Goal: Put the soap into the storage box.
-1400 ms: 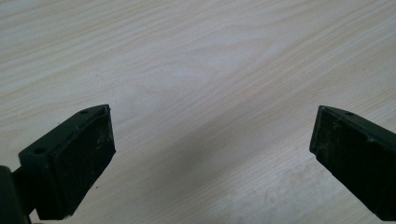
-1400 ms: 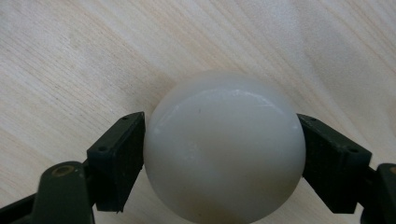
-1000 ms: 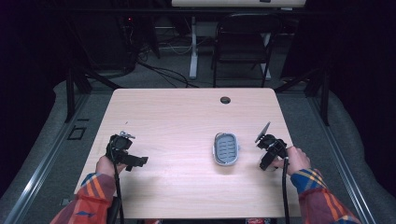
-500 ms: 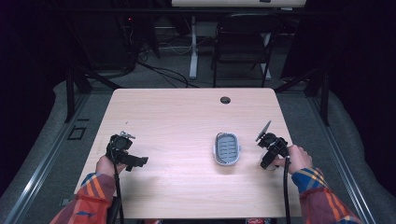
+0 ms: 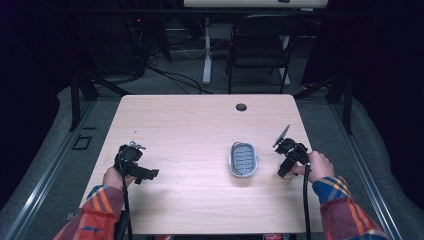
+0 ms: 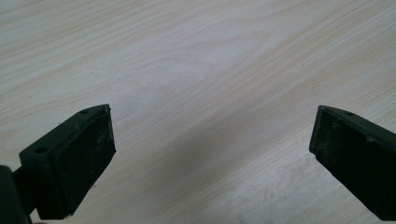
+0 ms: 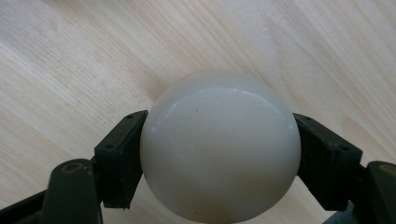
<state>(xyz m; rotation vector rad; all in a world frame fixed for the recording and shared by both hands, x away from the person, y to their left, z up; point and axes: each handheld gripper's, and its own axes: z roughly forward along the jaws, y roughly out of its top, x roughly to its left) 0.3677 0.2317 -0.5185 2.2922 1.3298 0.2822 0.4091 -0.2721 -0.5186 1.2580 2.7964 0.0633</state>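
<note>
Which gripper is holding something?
The right gripper: its jaws clamp a white ball. The left gripper has open jaws over the bare table.

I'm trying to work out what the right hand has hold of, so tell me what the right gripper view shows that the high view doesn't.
Right gripper view alone: a smooth white ball clamped between the two black jaws of the right gripper.

High view alone: the grey slotted dish mid-table, the left gripper, both plaid sleeves, a chair beyond the table.

Shared: the right gripper and the pale wooden table.
</note>
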